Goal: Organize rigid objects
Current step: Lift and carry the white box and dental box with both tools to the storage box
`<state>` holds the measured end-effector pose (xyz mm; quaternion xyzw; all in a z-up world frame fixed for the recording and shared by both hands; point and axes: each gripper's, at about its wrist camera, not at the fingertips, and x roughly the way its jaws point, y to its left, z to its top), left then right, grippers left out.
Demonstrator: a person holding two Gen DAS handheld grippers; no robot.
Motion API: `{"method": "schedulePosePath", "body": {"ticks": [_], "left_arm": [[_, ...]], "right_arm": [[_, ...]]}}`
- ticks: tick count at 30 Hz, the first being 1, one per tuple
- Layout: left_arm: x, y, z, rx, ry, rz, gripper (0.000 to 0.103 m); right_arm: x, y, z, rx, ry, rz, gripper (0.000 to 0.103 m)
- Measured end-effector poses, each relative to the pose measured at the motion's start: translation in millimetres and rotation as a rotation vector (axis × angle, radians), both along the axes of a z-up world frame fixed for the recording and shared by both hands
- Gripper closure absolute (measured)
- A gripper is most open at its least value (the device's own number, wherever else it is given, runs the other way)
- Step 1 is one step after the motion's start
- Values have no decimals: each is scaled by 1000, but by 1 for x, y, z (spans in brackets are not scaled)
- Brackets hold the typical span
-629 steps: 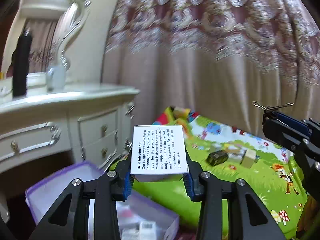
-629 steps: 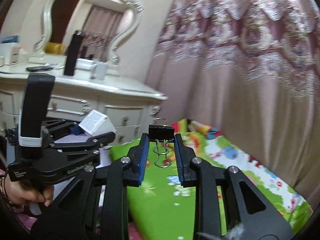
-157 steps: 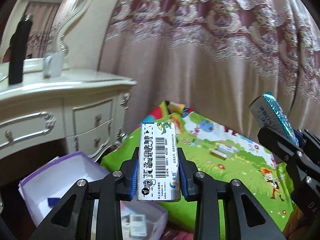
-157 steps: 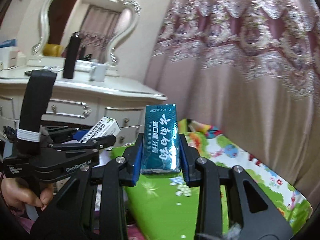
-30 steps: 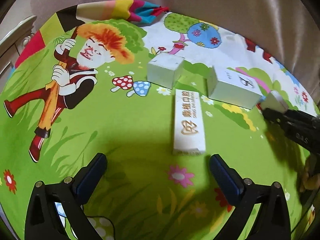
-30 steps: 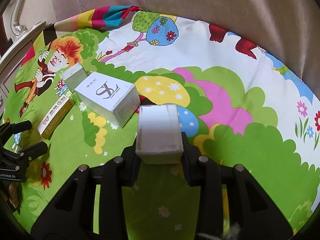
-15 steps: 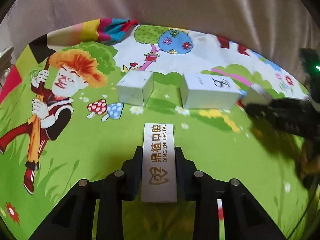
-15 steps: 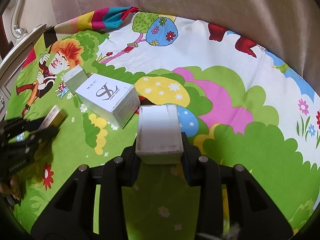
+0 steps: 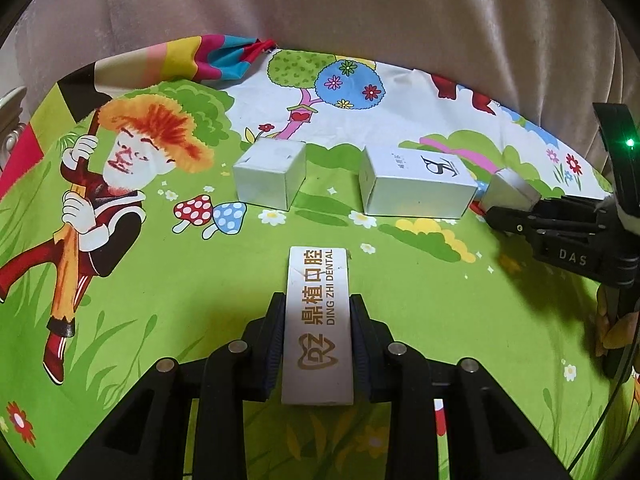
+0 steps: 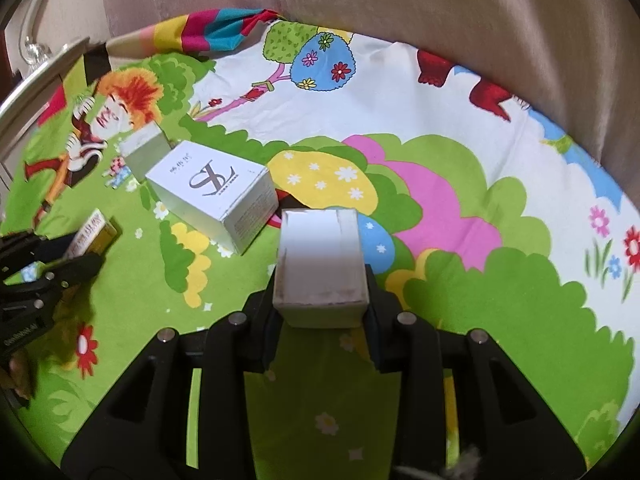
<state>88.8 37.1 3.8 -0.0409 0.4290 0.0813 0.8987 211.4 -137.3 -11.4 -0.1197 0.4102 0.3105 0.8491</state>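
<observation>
My left gripper [image 9: 317, 320] is shut on a long white box printed "DING ZHI DENTAL" [image 9: 318, 324], held low over the green cartoon mat [image 9: 160, 280]. My right gripper [image 10: 322, 280] is shut on a plain white box [image 10: 320, 260]. A small white box [image 9: 270, 174] and a larger white box with a logo [image 9: 414, 182] lie on the mat beyond the left gripper. The logo box [image 10: 212, 190] lies just left of the right gripper, the small box [image 10: 146, 148] behind it. The right gripper shows at the right of the left wrist view [image 9: 516, 208], the left gripper at the left of the right wrist view [image 10: 86, 254].
A beige curtain [image 9: 320, 8] hangs behind the mat. A multicoloured striped cloth [image 9: 192, 60] lies at the mat's far left edge. A white dresser edge [image 10: 36, 68] stands at the far left.
In the last second my left gripper closed on the long dental box and lifted it slightly. My right gripper stayed shut on its white box, hardly moving.
</observation>
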Motion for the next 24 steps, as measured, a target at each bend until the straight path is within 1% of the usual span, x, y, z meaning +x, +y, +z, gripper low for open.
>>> {"method": "schedulePosePath", "body": {"ticks": [1, 2, 4, 5, 7, 8, 9, 11, 14, 15, 17, 22, 24], "left_arm": [[-1, 0, 0, -4, -1, -1, 72], [-2, 1, 1, -12, -2, -5, 72], [-17, 2, 3, -51, -2, -35, 72], [-26, 1, 3, -67, -3, -43, 72], [-54, 6, 3, -140, -21, -39, 72], [-62, 8, 3, -160, -28, -34, 72], [-76, 10, 3, -199, -39, -26, 72], [-90, 9, 3, -229, -51, -35, 72], [-110, -1, 14, -192, -93, -73, 72], [-114, -3, 18, -189, -104, -79, 72], [-127, -11, 30, -194, -138, -101, 72], [-167, -37, 79, -115, -279, -168, 72], [-180, -43, 96, -102, -321, -184, 72]], "right_arm": [[0, -1, 0, -3, 0, -16, 64], [-5, -3, 1, -7, 10, -68, 64], [-14, -9, 5, -21, 43, -124, 65], [-34, -15, 13, -18, 28, -133, 65], [-71, -22, 20, 1, -2, -142, 65], [-93, -28, 23, 18, -12, -156, 65], [-116, -35, 25, 33, -27, -176, 65], [-153, -49, 28, 53, -47, -218, 65], [-187, -60, 38, 124, -59, -271, 65], [-202, -64, 45, 146, -88, -299, 65], [-219, -64, 55, 171, -128, -326, 65], [-271, -61, 93, 217, -281, -378, 65], [-292, -62, 113, 222, -361, -394, 65]]}}
